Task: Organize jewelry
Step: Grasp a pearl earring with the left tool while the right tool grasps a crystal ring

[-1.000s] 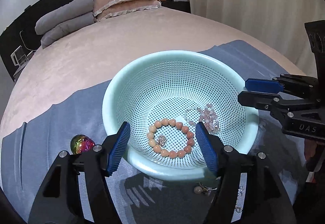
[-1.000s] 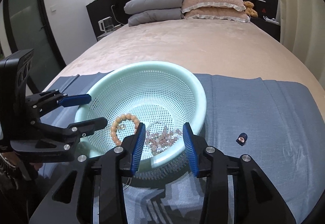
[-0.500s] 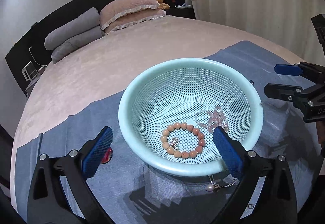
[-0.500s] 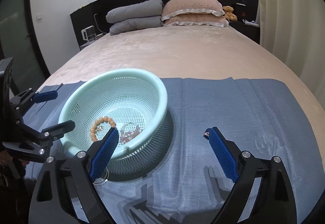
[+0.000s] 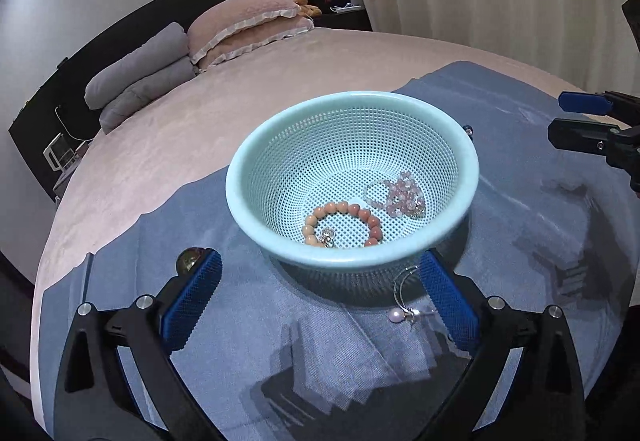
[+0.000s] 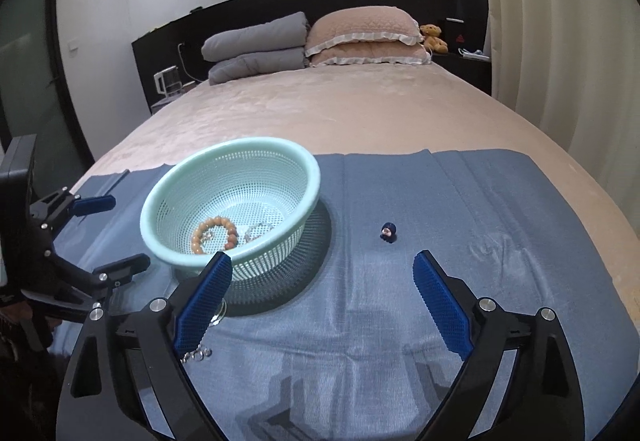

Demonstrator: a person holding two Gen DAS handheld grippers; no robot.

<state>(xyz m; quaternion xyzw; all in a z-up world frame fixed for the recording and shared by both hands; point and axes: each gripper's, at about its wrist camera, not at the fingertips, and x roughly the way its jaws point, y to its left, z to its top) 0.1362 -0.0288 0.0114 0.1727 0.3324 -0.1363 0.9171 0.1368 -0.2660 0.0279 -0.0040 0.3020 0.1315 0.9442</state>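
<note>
Both grippers hanging released, empty. Two bracelets lying in basket. Pearl earring lying on cloth just inside left's right finger; left hand nearer.

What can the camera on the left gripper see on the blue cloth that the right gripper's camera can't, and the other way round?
Only the left wrist view shows the iridescent bead near its left finger, and the pearl earring clearly. Only the right wrist view shows the small dark blue charm in full, and a little chain. Both show the mint basket holding the orange bead bracelet and pale pink bracelet, and both open, empty grippers.
</note>
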